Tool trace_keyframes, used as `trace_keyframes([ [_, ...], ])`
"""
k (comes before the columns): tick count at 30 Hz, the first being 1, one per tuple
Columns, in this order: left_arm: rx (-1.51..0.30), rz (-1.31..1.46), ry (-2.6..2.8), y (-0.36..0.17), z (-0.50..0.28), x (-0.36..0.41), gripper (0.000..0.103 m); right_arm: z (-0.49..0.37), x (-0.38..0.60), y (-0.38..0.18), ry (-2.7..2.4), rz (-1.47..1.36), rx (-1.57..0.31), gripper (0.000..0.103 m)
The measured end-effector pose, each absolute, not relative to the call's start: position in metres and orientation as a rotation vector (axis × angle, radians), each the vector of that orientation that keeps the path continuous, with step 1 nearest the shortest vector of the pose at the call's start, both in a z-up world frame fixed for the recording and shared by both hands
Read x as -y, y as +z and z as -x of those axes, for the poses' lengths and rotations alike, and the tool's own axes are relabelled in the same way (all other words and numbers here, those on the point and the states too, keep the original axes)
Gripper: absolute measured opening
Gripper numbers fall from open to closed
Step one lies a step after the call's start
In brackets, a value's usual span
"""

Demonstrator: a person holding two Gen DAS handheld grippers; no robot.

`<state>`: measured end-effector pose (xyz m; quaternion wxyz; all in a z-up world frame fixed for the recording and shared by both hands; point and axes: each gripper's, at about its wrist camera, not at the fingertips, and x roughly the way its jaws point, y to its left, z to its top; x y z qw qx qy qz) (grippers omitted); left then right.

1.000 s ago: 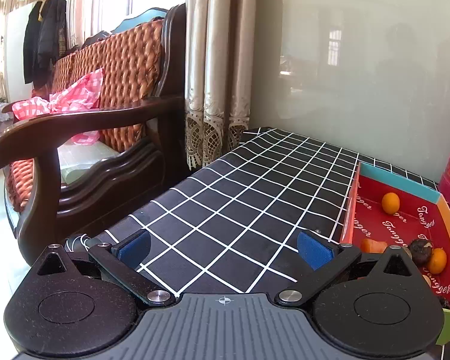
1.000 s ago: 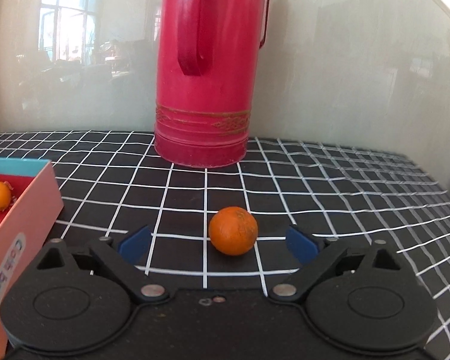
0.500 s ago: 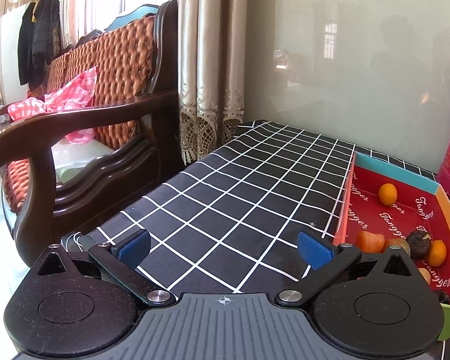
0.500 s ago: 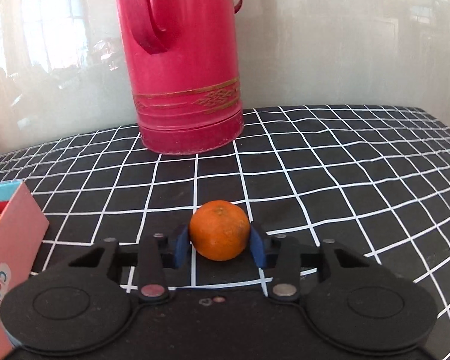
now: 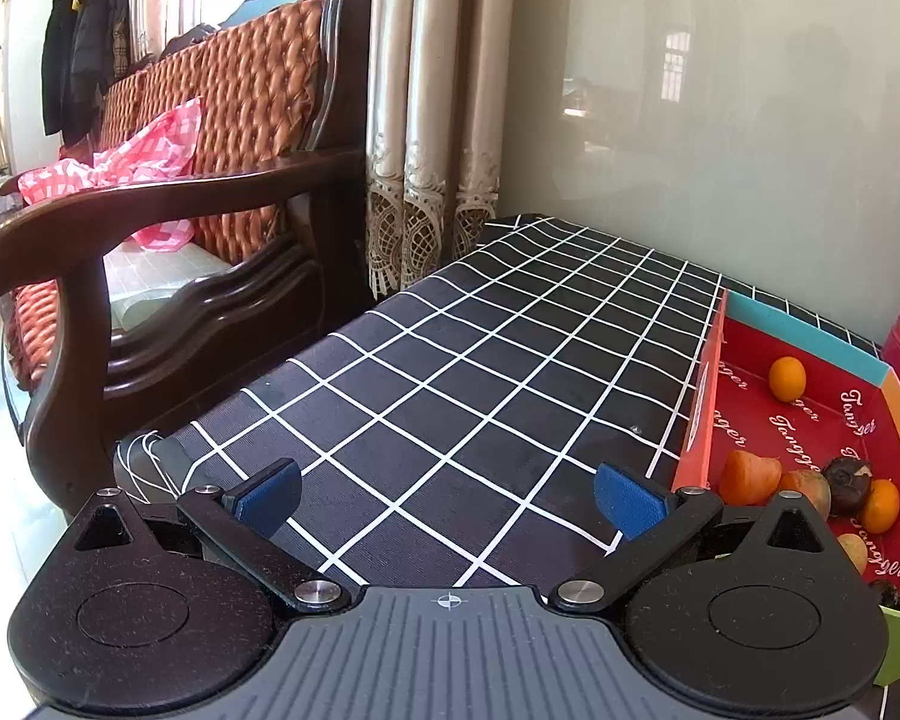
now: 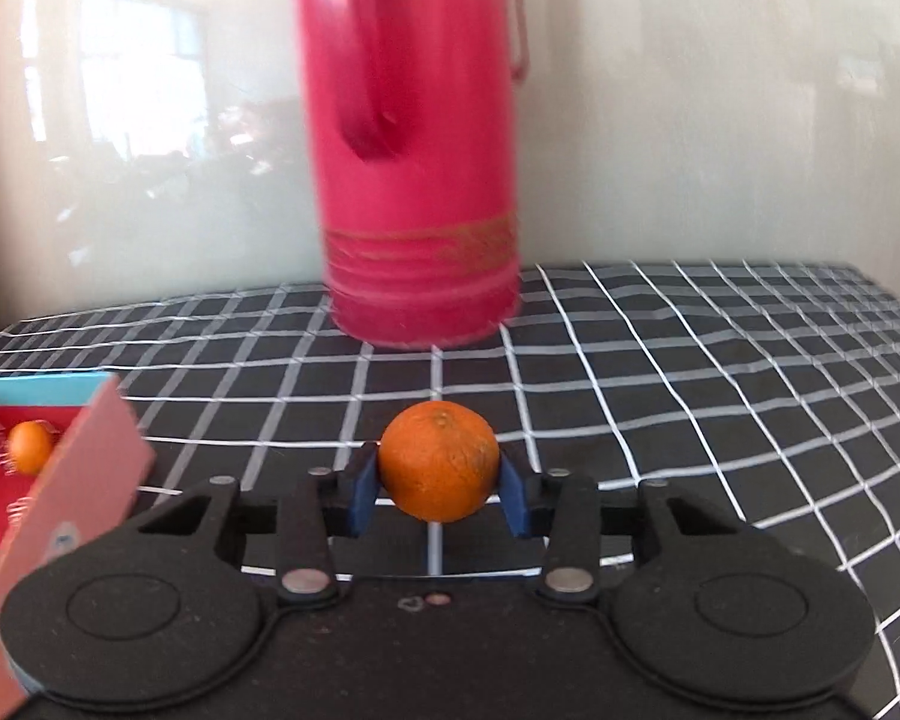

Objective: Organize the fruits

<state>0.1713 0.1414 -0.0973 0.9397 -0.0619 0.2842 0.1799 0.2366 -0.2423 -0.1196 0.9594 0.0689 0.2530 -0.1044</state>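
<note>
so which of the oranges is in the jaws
The big orange clamped by the right gripper over the tablecloth; the smaller one lies loose in the red box.

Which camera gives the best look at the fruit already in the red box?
The left wrist view: the box is seen from above with several fruits inside. The right wrist view catches only its corner with one small orange showing.

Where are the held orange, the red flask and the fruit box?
orange [image 6: 439, 461], right wrist view, middle of its peel.
red flask [image 6: 417, 192], right wrist view, body.
fruit box [image 5: 699, 396], left wrist view, left wall.
</note>
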Motion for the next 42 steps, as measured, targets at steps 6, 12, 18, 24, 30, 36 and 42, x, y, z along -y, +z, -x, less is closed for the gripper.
trace_keyframes([
  [6, -0.577, 0.111, 0.370, -0.097, -0.171, -0.138, 0.103, -0.216, 0.204, -0.098, -0.052, -0.095, -0.446, 0.033],
  [12, -0.581, 0.108, 0.377, -0.097, -0.169, -0.139, 0.103, -0.200, 0.154, -0.085, 0.137, -0.015, -0.397, 0.033],
  [18, -0.594, 0.121, 0.376, -0.096, -0.162, -0.140, 0.103, -0.194, 0.106, -0.086, 0.287, 0.096, -0.421, 0.033],
  [24, -0.582, 0.088, 0.380, -0.095, -0.138, -0.139, 0.103, -0.194, 0.077, -0.083, 0.290, 0.170, -0.412, 0.035],
  [30, -0.550, 0.065, 0.356, -0.092, -0.122, -0.141, 0.103, -0.181, 0.086, -0.066, 0.222, 0.121, -0.337, 0.056],
  [36, -0.511, 0.041, 0.271, -0.083, -0.122, -0.134, 0.103, -0.139, 0.125, -0.047, 0.105, 0.017, -0.302, 0.076],
  [42, -0.501, 0.021, 0.192, -0.076, -0.114, -0.114, 0.103, -0.090, 0.151, -0.050, 0.015, -0.013, -0.327, 0.088],
])
